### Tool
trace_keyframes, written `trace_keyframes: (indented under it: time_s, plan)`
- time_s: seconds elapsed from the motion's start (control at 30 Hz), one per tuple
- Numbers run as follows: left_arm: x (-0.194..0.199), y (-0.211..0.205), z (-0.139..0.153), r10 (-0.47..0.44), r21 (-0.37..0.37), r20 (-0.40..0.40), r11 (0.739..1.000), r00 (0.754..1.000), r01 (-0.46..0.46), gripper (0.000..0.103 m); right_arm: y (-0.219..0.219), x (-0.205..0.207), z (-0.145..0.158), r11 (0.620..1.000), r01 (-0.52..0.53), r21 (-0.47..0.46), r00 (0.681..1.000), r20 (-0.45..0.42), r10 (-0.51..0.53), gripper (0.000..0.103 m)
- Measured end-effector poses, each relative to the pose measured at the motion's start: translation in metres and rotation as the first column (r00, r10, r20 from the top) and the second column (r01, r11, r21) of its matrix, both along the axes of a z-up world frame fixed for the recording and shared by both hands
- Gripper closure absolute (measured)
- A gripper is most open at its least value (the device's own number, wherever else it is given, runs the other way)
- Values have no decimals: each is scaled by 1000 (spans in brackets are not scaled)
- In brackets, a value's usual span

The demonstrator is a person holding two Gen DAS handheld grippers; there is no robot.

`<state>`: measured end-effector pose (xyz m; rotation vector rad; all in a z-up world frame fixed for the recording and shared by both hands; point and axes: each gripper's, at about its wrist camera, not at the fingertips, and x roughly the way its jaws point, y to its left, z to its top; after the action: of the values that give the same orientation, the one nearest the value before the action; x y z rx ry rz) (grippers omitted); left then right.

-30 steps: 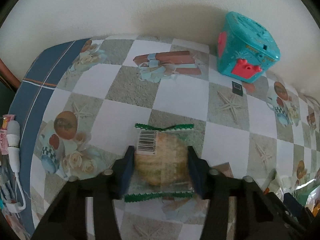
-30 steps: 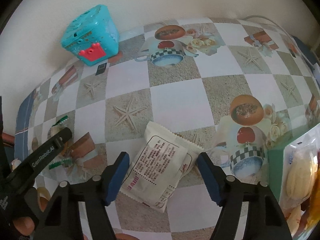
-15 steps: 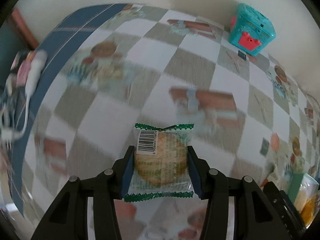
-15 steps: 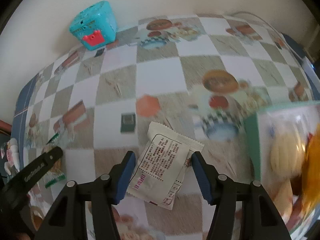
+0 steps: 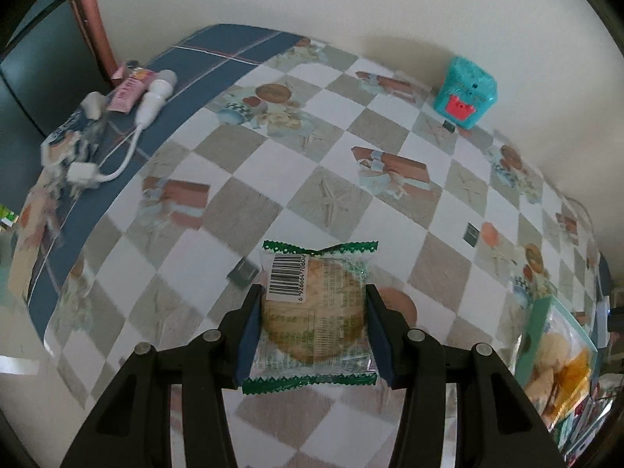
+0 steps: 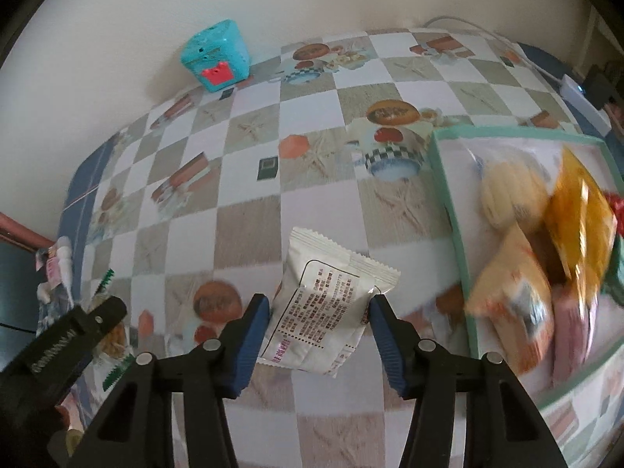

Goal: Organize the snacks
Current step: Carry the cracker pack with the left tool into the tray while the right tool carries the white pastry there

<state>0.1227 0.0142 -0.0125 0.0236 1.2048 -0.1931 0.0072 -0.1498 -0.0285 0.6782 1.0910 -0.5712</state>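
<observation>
Cookie pack (image 5: 314, 312) sits lower center, pinched flat-side by my left gripper (image 5: 312, 331); brittle inside, so easy squeeze. My right gripper (image 6: 319, 335) just closed onto the white pouch (image 6: 327, 308), soft, light, crinkly. Snack tray (image 6: 448, 195) is at right.

1. The left claw (image 5: 312, 331) clamps a clear, green-edged wrapped round biscuit packet (image 5: 314, 314) between its blue pads, above the worktop.
2. The checkered, picture-printed worktop cloth (image 5: 331, 202) lies below.
3. A teal plastic box with a red front (image 5: 465, 98) stands by the wall.
4. A mint-rimmed tray of snack packets (image 5: 540, 321) shows at right.
5. White earphones and cable (image 5: 128, 132) lie far left.
</observation>
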Motion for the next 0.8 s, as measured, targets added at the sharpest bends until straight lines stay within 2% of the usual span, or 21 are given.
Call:
trace_keyframes:
  time_s: [0.33,0.57,0.8]
  plan:
    - [-54,-4,20,-27,-3,54,1000,998,28,51,16,-35,33,999,-22,-37,997,73,25,48]
    - [-67,-6,33,-43,17,102,999,994,41,51,15,-39,40,997,-47,-54,995,83,51,48]
    - [-75,-1,31,-55,37,107,998,993,51,51,19,-37,43,994,-75,-80,994,76,82,48]
